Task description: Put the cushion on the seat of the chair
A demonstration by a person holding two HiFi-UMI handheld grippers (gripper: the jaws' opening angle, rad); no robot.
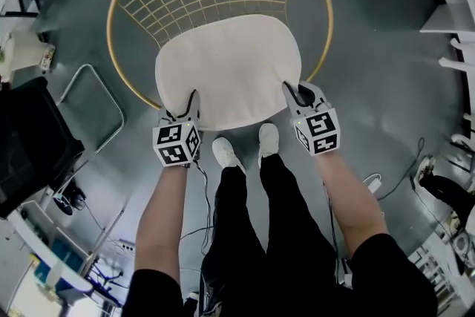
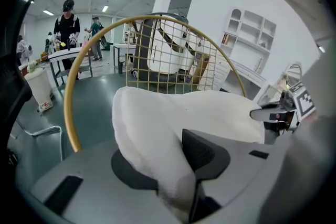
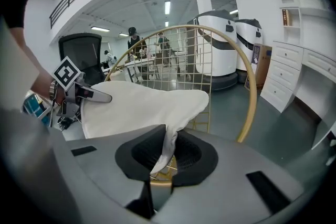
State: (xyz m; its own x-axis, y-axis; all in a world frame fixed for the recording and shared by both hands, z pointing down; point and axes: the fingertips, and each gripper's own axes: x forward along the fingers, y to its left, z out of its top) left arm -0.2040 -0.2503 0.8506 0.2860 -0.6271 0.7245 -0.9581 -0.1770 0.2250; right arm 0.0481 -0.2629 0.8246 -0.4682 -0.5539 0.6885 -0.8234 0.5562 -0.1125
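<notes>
In the head view, you have the cushion [image 1: 226, 70] by its near edge, the left hand-held gripper [image 1: 191, 102] at one corner and the right hand-held gripper [image 1: 292, 91] at the other. It spreads over the seat of the chair [image 1: 113, 18], but from above you cannot tell whether it rests there. By my judgement, settling it and letting go are what remain.

The left gripper view shows what the head view cannot: your left jaws are clamped on a thick fold of the cushion, and the wire back stands upright behind it.

In the right gripper view, your right jaws pinch only a thin flap of the edge. Gold wire shows just beneath it.
</notes>
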